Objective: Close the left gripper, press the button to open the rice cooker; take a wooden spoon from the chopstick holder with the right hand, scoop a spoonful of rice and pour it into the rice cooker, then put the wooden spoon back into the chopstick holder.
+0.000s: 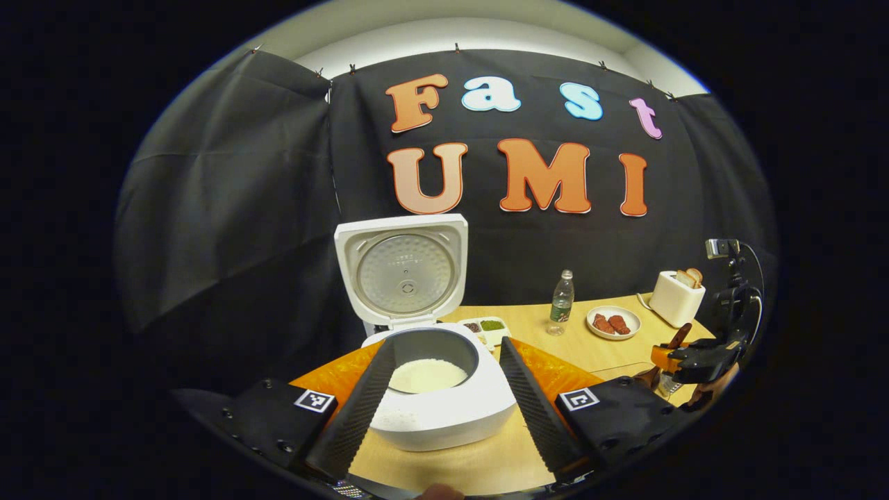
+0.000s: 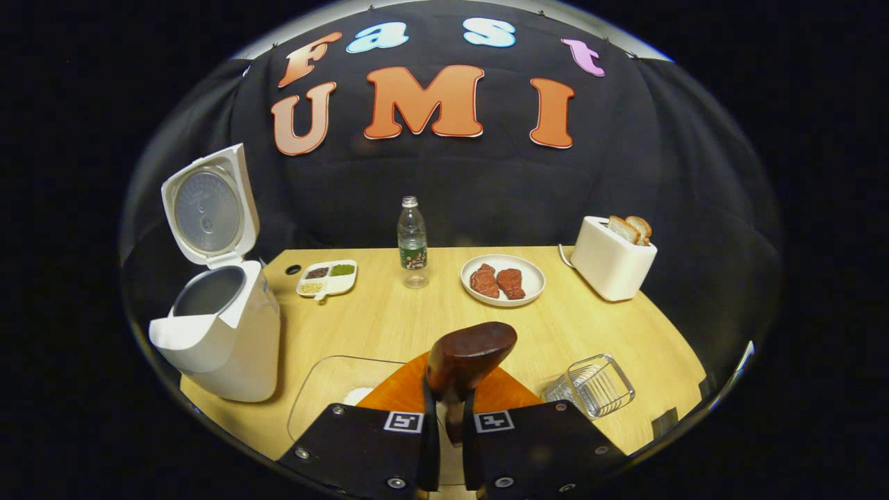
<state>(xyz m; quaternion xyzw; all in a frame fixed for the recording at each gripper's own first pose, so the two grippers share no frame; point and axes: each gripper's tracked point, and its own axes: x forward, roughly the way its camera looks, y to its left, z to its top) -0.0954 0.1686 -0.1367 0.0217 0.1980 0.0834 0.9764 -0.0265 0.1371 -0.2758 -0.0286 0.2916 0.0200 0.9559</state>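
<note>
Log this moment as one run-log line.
rice cooker: lid up, rice inside | left gripper: open, ahead of cooker | right gripper: shut on wooden spoon | chopstick holder: on its side

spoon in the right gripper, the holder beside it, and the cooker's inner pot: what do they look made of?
Spoon: looks like dark wood, smooth and glossy, with a highlight on the bowl.
Chopstick holder: thin metal wire mesh, shiny; you can see through it to the table.
Inner pot: probably coated metal, matte grey wall.
Rice cooker shell: glossy white, likely plastic.

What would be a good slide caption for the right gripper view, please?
Right gripper shut on the spoon, cooker open at left.
</note>
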